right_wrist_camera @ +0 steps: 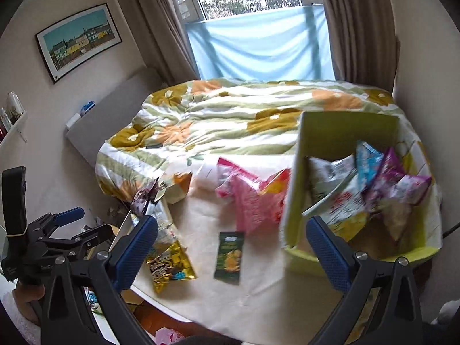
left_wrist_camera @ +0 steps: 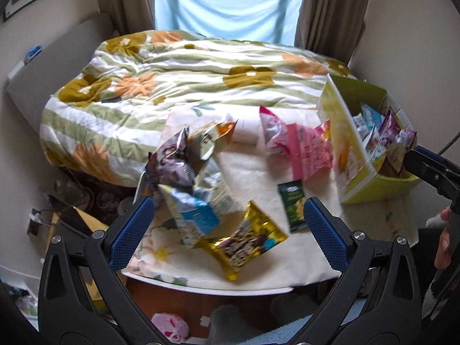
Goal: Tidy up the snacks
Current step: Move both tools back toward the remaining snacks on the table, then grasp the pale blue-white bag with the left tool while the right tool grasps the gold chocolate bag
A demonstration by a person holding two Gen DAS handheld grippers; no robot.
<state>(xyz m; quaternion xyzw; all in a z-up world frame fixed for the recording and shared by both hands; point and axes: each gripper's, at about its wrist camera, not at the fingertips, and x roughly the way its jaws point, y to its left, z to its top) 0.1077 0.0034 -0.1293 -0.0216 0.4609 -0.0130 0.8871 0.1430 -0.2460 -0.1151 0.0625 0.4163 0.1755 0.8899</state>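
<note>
Yellow-green box (right_wrist_camera: 296, 201) at 3 o'clock holds several packets. Gold packet (left_wrist_camera: 244, 243) and green packet (right_wrist_camera: 228, 257) lie loose. Left gripper (left_wrist_camera: 228, 224) and right gripper (right_wrist_camera: 231, 245) both gape wide, empty.

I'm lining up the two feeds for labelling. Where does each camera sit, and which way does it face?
Left wrist: on the left gripper, open, looking across the table at loose packets such as the gold packet; a hand shows at right.
Right wrist: on the right gripper, open, facing the yellow-green box; the left gripper appears at far left.
Shared: the green packet, box, floral bed, window.
</note>
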